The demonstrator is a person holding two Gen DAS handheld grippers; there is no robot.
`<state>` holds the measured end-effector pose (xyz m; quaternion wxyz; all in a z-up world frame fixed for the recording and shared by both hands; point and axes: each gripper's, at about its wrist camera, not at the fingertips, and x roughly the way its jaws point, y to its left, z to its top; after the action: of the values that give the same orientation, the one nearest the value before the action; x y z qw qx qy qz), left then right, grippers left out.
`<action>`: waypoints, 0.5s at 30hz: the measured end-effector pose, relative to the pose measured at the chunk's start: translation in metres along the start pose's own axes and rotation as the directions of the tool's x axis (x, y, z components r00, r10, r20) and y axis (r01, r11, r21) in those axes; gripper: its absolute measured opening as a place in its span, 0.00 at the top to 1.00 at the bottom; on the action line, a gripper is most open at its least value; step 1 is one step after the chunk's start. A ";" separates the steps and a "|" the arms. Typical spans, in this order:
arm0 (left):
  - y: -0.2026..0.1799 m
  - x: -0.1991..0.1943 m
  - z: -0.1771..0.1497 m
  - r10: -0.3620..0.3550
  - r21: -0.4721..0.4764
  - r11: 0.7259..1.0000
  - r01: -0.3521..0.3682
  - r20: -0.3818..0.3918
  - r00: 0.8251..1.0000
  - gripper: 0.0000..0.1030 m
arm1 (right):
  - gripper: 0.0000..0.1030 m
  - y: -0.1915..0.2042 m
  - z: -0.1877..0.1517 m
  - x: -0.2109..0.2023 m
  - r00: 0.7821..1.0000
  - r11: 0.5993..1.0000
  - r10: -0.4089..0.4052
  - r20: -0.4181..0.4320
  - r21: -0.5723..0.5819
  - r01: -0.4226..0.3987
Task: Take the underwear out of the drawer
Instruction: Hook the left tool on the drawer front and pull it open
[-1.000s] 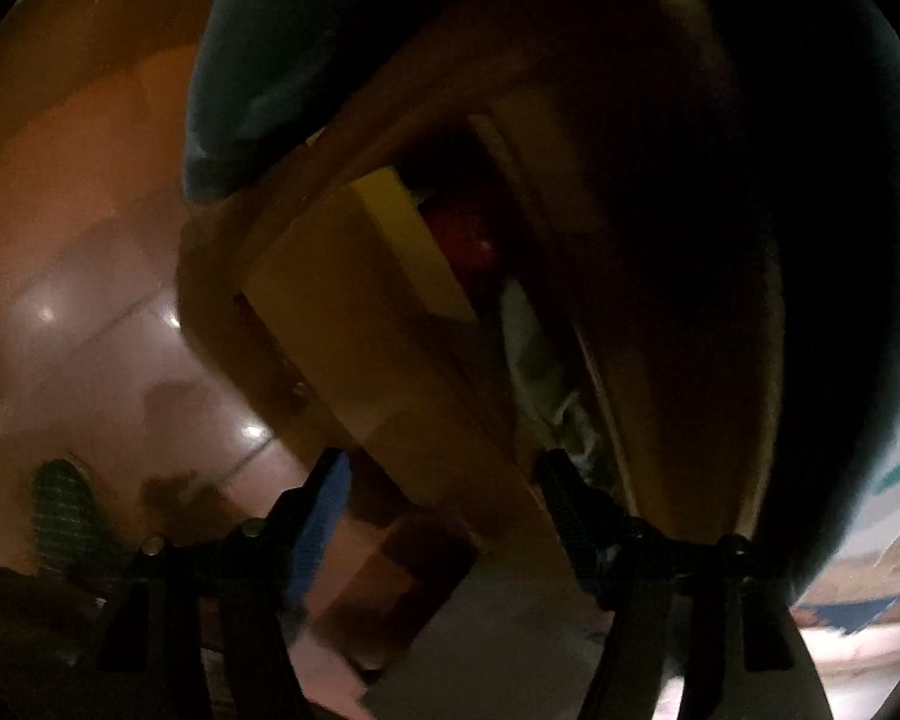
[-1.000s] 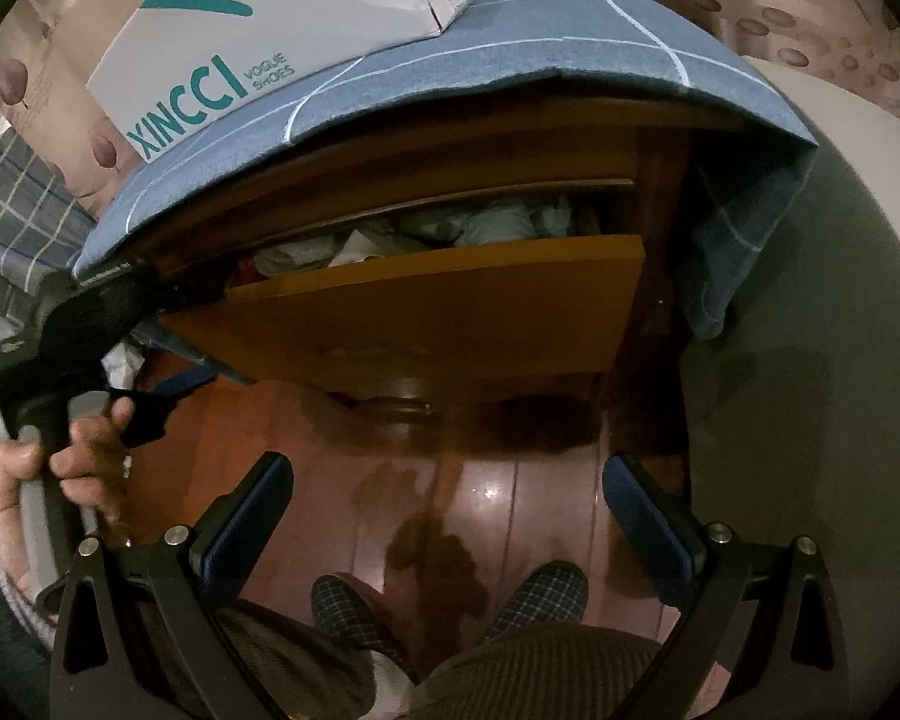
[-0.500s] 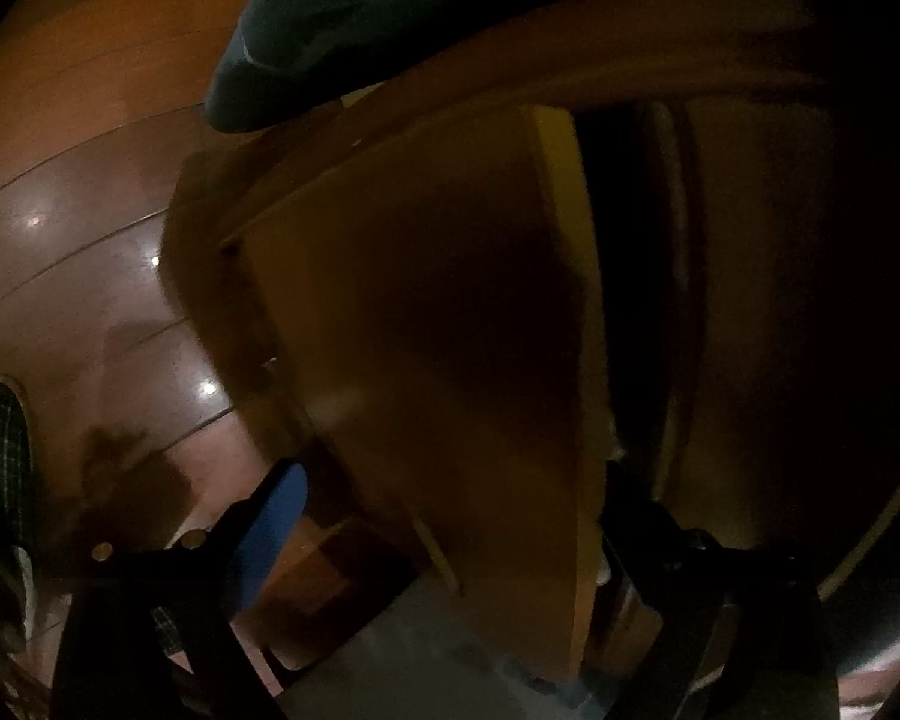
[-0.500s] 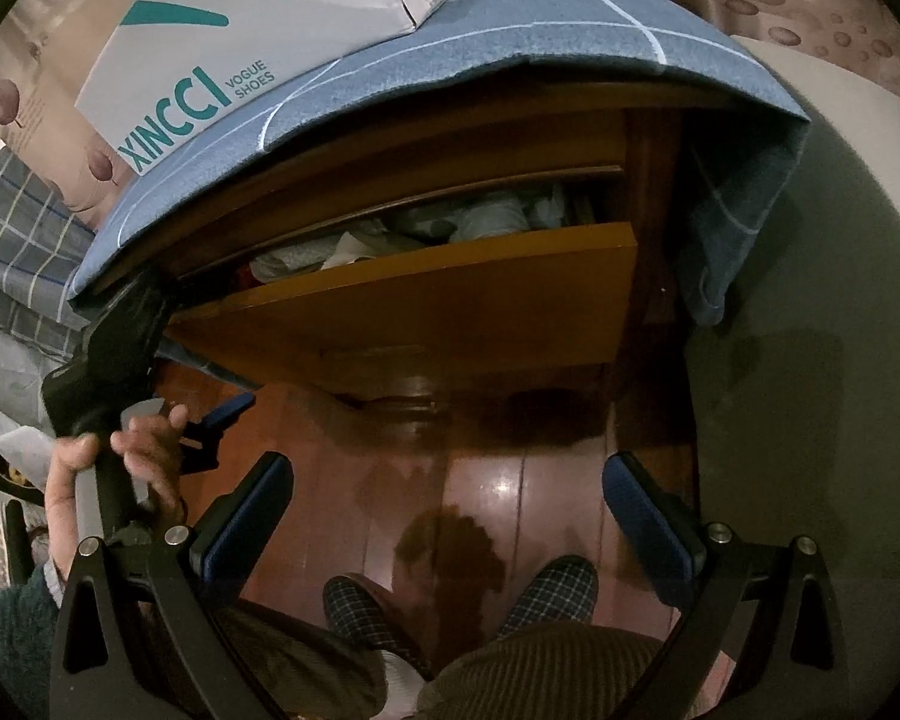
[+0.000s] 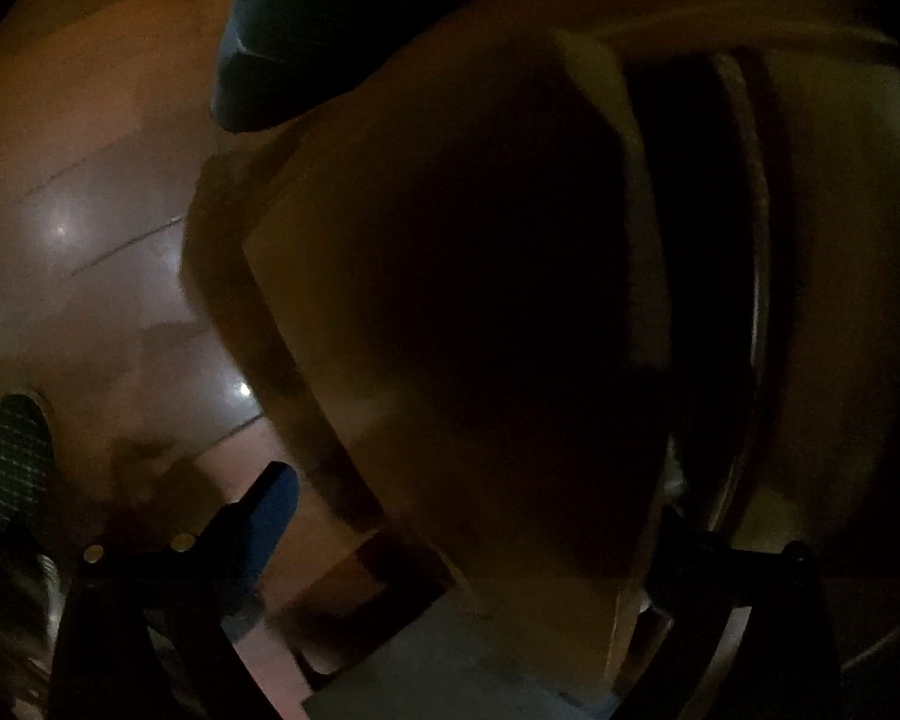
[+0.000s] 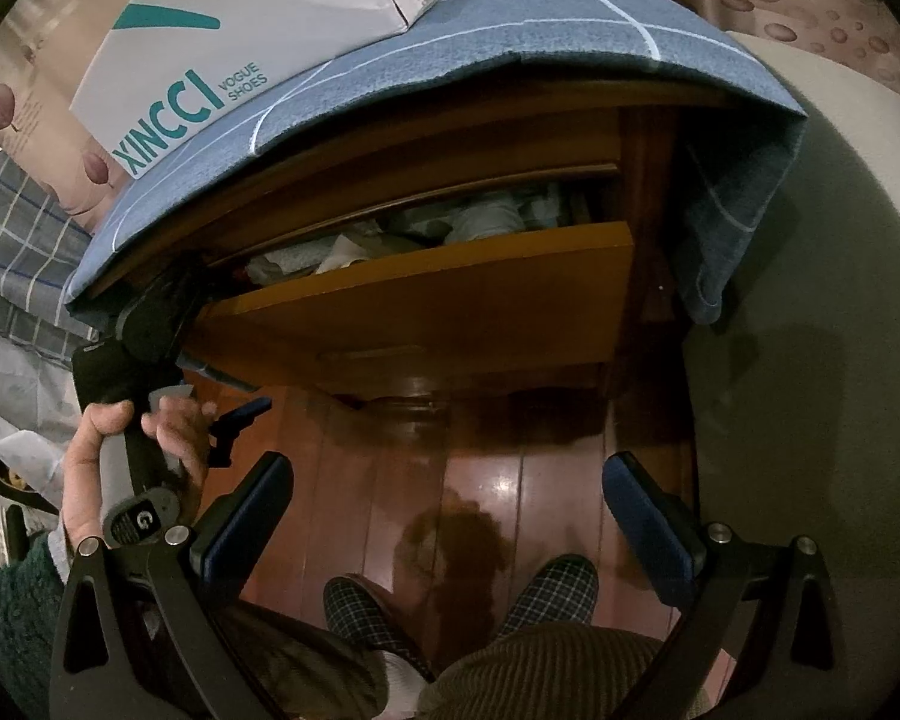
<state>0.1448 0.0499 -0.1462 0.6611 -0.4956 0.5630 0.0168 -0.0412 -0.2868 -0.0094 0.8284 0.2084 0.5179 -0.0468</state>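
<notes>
The wooden drawer (image 6: 450, 300) of a nightstand stands partly pulled out, with pale folded underwear and cloth (image 6: 480, 222) showing above its front panel. My left gripper (image 5: 468, 534) is open, its fingers straddling the drawer's front panel (image 5: 450, 312) at its left end; one blue pad (image 5: 270, 510) is outside, the other finger is hidden behind the panel. It shows in the right wrist view (image 6: 150, 324), held by a hand. My right gripper (image 6: 444, 510) is open and empty, well back from the drawer, above the floor.
A blue checked cloth (image 6: 510, 36) covers the nightstand top, with a white XINCCI shoe box (image 6: 240, 42) on it. Shiny wooden floor (image 6: 498, 468) lies below, with my slippers (image 6: 546, 588) on it. A pale wall or mattress (image 6: 810, 300) is to the right, bedding at left.
My left gripper has moved in closer onto the drawer's left end; the panel now fills its view. The drawer looks pulled out slightly further. The right gripper is nearly still.
</notes>
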 end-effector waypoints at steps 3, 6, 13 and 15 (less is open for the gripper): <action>0.006 -0.001 -0.005 0.019 0.028 0.999 -0.018 -0.003 1.000 0.00 | 0.01 0.001 0.001 -0.001 1.000 1.000 -0.003 -0.002 0.002 0.003; 0.007 -0.006 -0.009 0.053 0.076 0.996 -0.052 -0.006 0.999 0.00 | 0.01 0.001 0.000 -0.001 1.000 1.000 -0.006 -0.002 0.003 0.006; 0.014 -0.017 -0.018 0.126 0.164 0.980 -0.114 -0.061 0.990 0.00 | 0.01 0.003 0.001 0.000 1.000 1.000 -0.013 0.006 0.004 0.013; 0.016 -0.017 -0.020 0.141 0.176 0.976 -0.125 -0.080 0.987 0.00 | 0.01 0.003 0.001 0.000 1.000 1.000 -0.017 0.007 -0.001 0.017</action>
<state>0.1149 0.0540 -0.1408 0.6718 -0.3988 0.6241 -0.0100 -0.0396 -0.2840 -0.0080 0.8299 0.2034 0.5166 -0.0543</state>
